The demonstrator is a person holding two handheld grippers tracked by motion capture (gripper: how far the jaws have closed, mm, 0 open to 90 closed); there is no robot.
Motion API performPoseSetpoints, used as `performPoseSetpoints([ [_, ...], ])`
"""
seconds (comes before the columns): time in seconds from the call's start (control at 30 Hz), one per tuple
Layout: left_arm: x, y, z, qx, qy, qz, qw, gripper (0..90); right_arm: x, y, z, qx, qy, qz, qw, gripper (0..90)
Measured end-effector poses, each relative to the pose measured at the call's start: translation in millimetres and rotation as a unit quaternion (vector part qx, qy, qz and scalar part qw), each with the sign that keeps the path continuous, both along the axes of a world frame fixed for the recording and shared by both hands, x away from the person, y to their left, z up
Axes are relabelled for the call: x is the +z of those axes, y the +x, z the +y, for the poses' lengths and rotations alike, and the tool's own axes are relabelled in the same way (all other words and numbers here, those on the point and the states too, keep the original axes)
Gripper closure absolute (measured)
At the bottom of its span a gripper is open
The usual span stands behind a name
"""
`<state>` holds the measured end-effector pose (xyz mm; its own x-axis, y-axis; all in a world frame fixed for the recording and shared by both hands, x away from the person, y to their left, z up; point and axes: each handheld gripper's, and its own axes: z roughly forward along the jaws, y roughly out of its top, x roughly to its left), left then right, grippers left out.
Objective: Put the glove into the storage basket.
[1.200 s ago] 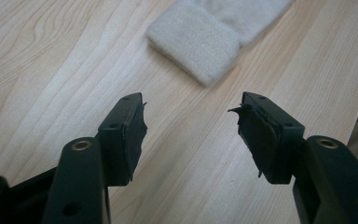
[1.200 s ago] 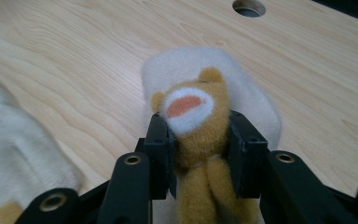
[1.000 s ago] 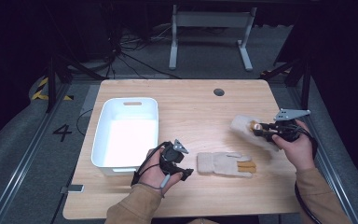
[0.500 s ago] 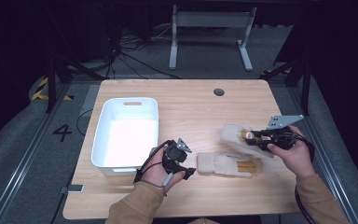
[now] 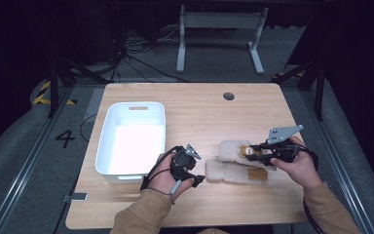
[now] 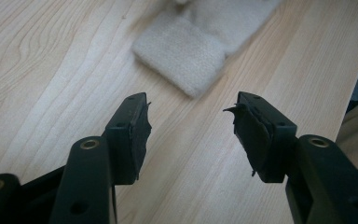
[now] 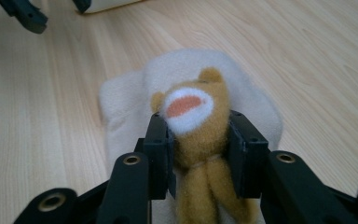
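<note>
Dark floor with cables and a metal stand is surrounding a pale wooden bench [image 5: 199, 112], where a person is working with 2 hand-held tools. Since 1 second ago the right gripper [image 5: 251, 152] has been carrying its cream fleece mitten [image 5: 231, 148], the one bearing a brown bear face, from the far right of the bench inward and down, and it is now resting just beside, and partly over, the second mitten [image 5: 229, 173] lying flat near the front edge. In the right gripper view the jaws are squeezing the bear's head [image 7: 193, 123] from both sides, so that gripper is clamped firmly on the mitten. That shift suggests the pair is being brought together, probably before going into the white bin [image 5: 132, 141], which is sitting empty at the left. The left gripper [image 5: 191, 168] is hovering low between the bin and the flat mitten, its jaws spread wide apart and gripping nothing; in its own view the cuff of that mitten [image 6: 182, 58] is lying just ahead of the tips. Nothing is blocking the path to the bin, though the overlapping fleece could be making a clean pick of 1 mitten awkward.
</note>
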<state>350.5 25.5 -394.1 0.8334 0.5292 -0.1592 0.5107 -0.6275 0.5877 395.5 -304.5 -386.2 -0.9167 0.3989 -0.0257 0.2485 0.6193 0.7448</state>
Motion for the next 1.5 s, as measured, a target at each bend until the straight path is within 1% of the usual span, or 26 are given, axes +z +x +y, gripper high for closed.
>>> performPoseSetpoints([
  [0.03, -0.4, 0.2, -0.3, -0.001, 0.001, 0.000, 1.0000, 45.7, -0.6, -0.5, 1.8, 0.008, -0.001, 0.002, 1.0000, 64.8],
  [0.07, -0.5, 0.1, -0.6, -0.002, 0.002, 0.001, 1.0000, 45.8, -1.9, -0.7, 4.2, 0.017, 0.000, -0.001, 0.9998, 64.8],
  [0.23, -1.6, -0.3, -2.7, -0.004, 0.004, 0.001, 1.0000, 45.9, -6.8, -2.5, 13.1, 0.047, -0.001, 0.005, 0.9989, 64.7],
  [0.3, -1.7, -0.4, -2.8, -0.004, 0.005, 0.000, 1.0000, 45.9, -7.2, -3.1, 14.9, 0.052, -0.001, 0.005, 0.9987, 64.7],
  [0.33, -1.8, -0.4, -2.7, -0.004, 0.004, 0.000, 1.0000, 45.9, -8.2, -4.2, 18.3, 0.063, 0.001, 0.006, 0.9980, 64.7],
  [0.43, -1.9, -0.3, -2.7, -0.004, 0.004, 0.001, 1.0000, 45.8, -9.9, -5.8, 22.9, 0.080, 0.000, 0.004, 0.9968, 64.5],
  [0.53, -3.0, -0.3, -3.5, -0.004, 0.003, 0.004, 1.0000, 45.5, -13.4, -5.8, 26.0, 0.093, 0.000, 0.006, 0.9956, 64.4],
  [0.77, -3.6, -0.5, -4.1, -0.006, 0.006, 0.004, 1.0000, 45.1, -21.5, -4.7, 30.5, 0.111, -0.006, 0.014, 0.9937, 64.1],
  [1.03, -5.1, -0.4, -5.9, -0.010, 0.009, 0.005, 0.9999, 44.6, -34.0, 1.5, 27.1, 0.115, -0.017, 0.031, 0.9928, 63.0],
  [1.2, -8.8, 0.1, -7.7, -0.010, 0.012, 0.010, 0.9998, 44.2, -39.5, 3.6, 25.5, 0.107, -0.014, 0.042, 0.9933, 62.3],
  [1.27, -9.1, 0.0, -8.4, -0.012, 0.013, 0.009, 0.9998, 44.2, -39.7, 3.4, 26.0, 0.106, -0.015, 0.043, 0.9933, 62.3],
  [1.43, -9.1, -0.3, -8.8, -0.012, 0.013, 0.009, 0.9998, 44.0, -36.5, 0.4, 29.8, 0.102, -0.024, 0.036, 0.9939, 62.3],
  [1.5, -9.0, -0.4, -8.8, -0.012, 0.013, 0.009, 0.9998, 44.0, -36.3, -0.6, 31.1, 0.096, -0.028, 0.037, 0.9943, 62.3],
])
